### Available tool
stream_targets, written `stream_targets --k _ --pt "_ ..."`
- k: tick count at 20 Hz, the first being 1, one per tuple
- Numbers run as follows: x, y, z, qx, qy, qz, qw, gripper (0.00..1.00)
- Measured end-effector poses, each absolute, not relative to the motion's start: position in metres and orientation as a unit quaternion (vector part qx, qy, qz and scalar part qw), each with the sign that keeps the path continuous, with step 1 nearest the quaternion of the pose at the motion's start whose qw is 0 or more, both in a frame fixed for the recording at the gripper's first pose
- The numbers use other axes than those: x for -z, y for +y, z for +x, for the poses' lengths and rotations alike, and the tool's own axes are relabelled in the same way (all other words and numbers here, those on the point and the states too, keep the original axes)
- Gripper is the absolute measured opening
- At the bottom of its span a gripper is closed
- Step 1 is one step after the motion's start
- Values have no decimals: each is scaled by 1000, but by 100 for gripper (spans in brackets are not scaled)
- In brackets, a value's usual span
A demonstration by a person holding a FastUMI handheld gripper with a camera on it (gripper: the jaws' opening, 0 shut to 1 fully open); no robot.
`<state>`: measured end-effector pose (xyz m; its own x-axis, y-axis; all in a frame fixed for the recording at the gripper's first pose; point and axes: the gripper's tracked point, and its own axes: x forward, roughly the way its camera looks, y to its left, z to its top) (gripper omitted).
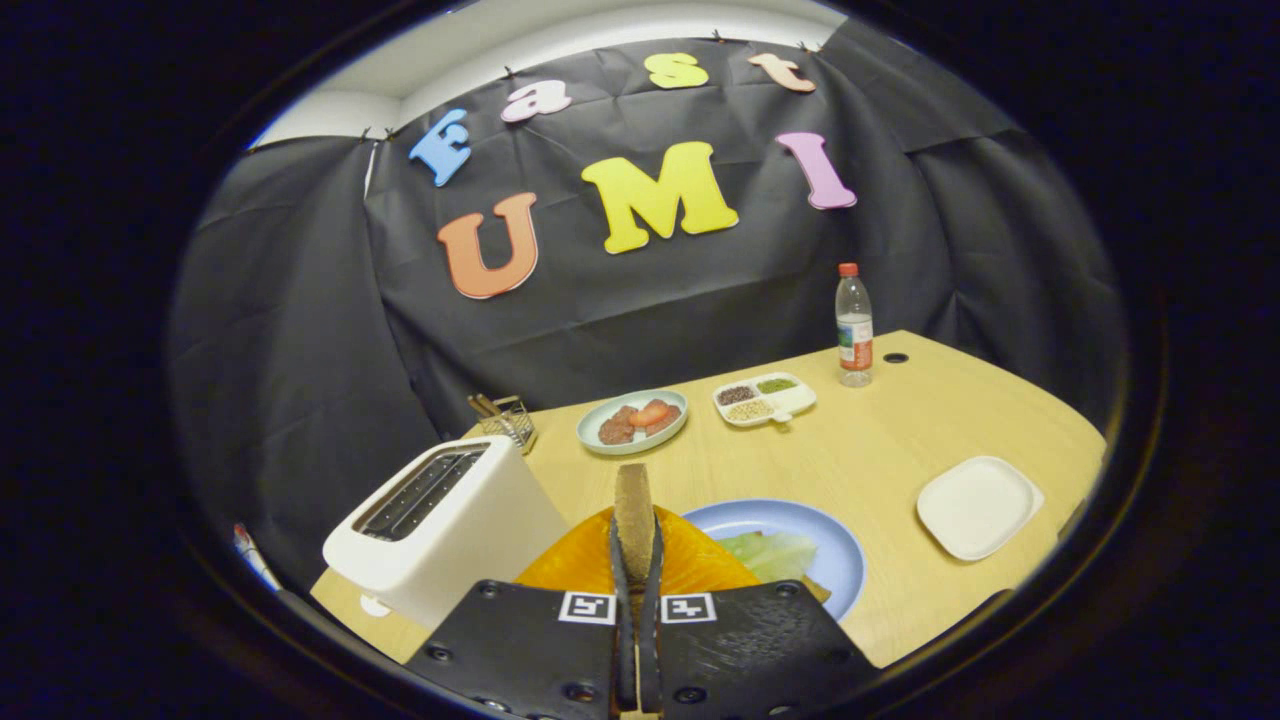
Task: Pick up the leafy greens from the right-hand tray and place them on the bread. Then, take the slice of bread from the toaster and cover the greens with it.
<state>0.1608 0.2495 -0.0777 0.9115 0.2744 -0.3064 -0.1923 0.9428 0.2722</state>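
My gripper (635, 560) is shut on a slice of bread (633, 510), held upright and edge-on between the fingers. Just below and to the right lies a blue plate (845, 560) with the leafy greens (775, 552) resting on a slice of bread whose corner (815, 590) peeks out. The white toaster (445, 520) stands left of the fingers, its slots looking empty. A white square tray (978, 505) lies bare at the right of the table.
An orange surface (690, 560) sits under the fingers beside the blue plate. Farther back are a pale plate of meat and tomato (632, 420), a divided seasoning dish (765, 398), a water bottle (854, 330) and a small wire rack (505, 418).
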Motion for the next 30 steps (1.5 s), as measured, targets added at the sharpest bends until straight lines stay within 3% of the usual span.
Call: stream_targets --k 9,16,20,25,30 --pt "101 221 172 -119 183 169 961 2" --pt "125 198 183 -112 215 178 954 14" --pt "144 184 188 -103 239 181 948 33" --pt "158 172 196 -99 259 174 945 45" --pt "149 161 194 -100 246 158 951 80"
